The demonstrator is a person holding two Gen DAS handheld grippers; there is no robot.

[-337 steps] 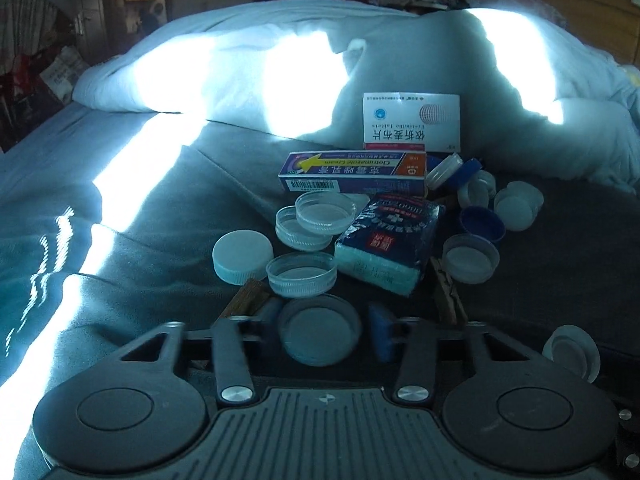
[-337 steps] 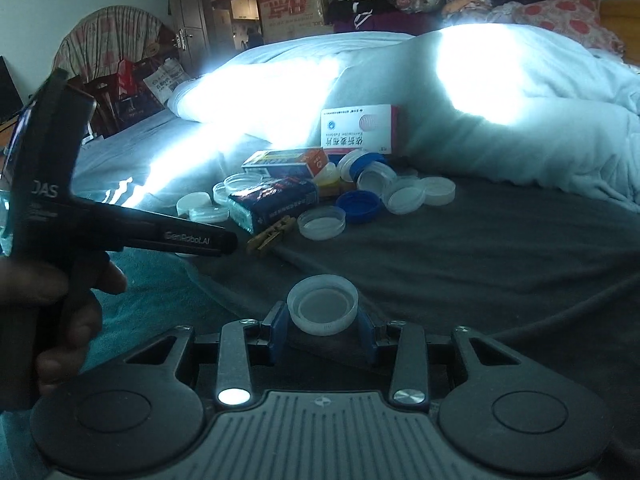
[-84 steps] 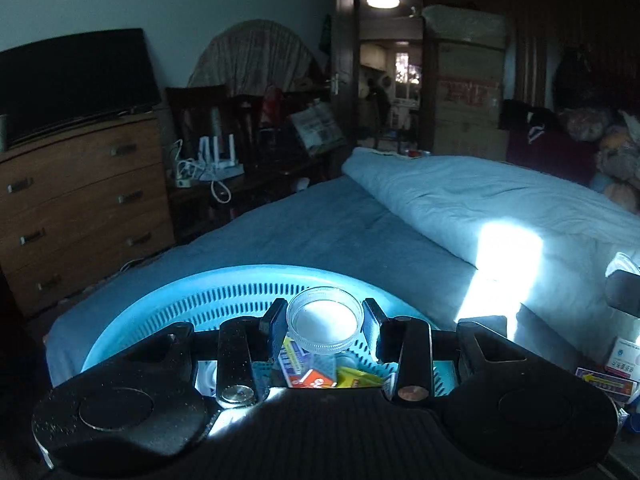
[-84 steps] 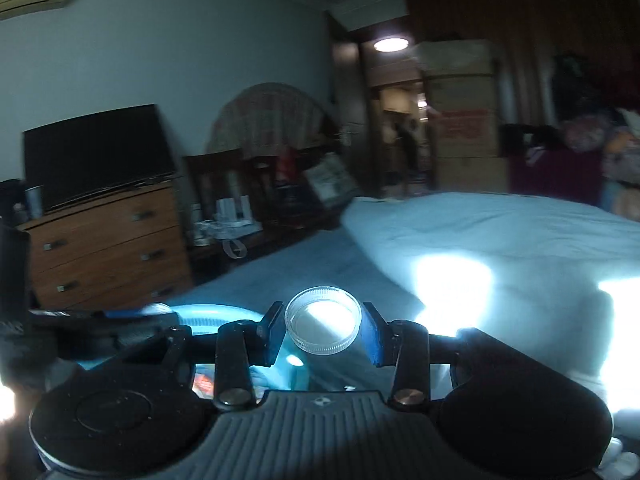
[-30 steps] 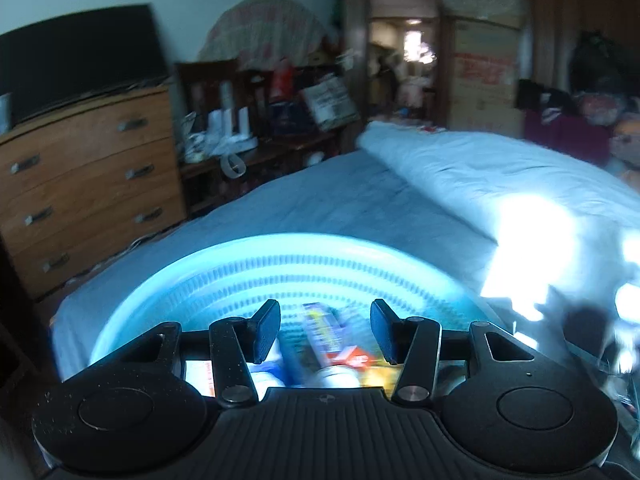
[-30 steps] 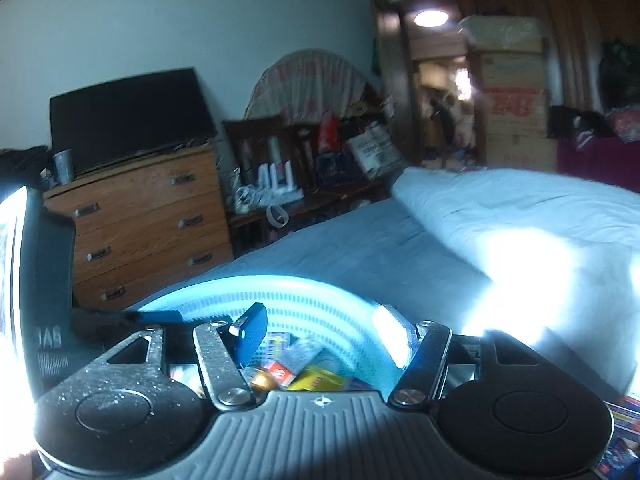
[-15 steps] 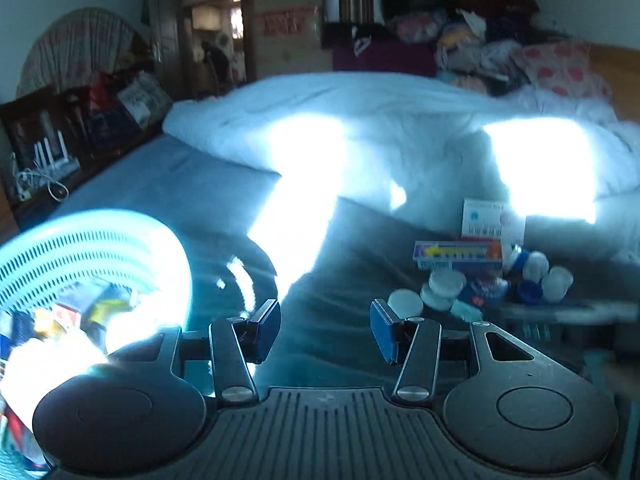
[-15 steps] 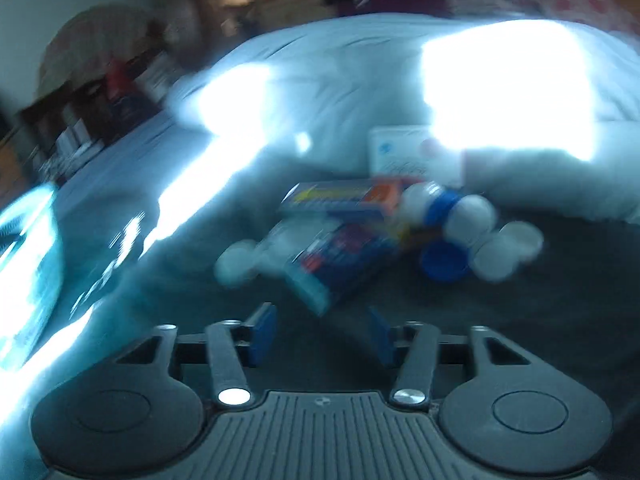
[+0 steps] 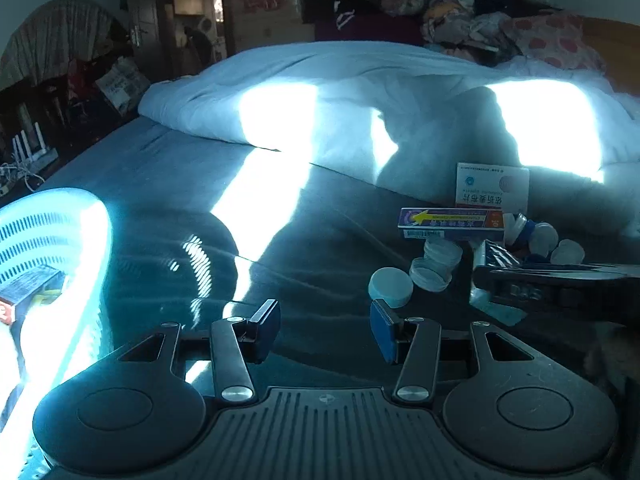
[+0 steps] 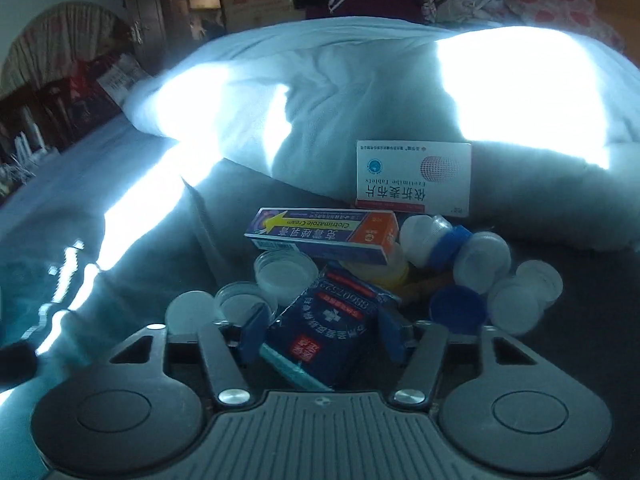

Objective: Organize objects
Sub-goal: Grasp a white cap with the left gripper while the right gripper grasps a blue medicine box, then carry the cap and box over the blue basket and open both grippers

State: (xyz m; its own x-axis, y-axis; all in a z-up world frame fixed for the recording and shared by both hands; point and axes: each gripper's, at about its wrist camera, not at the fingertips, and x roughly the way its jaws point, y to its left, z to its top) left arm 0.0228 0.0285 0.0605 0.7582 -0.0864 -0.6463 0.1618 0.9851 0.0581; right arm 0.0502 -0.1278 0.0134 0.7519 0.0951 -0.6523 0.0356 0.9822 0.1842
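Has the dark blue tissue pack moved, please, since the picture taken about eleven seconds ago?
No. In the right wrist view the tissue pack lies below the cream box, beside the clear lids, as before.

Sunlight falls in bright patches across the white duvet (image 9: 360, 92) filling the frame's middle; a dark doorway (image 9: 192, 16) stands upper left.

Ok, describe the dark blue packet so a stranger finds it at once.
Find the pile before the white duvet. The dark blue packet lies nearest, between the closing right gripper jaws, below the clotrimazole cream box. Alone there, it is soft, with a white cross emblem.
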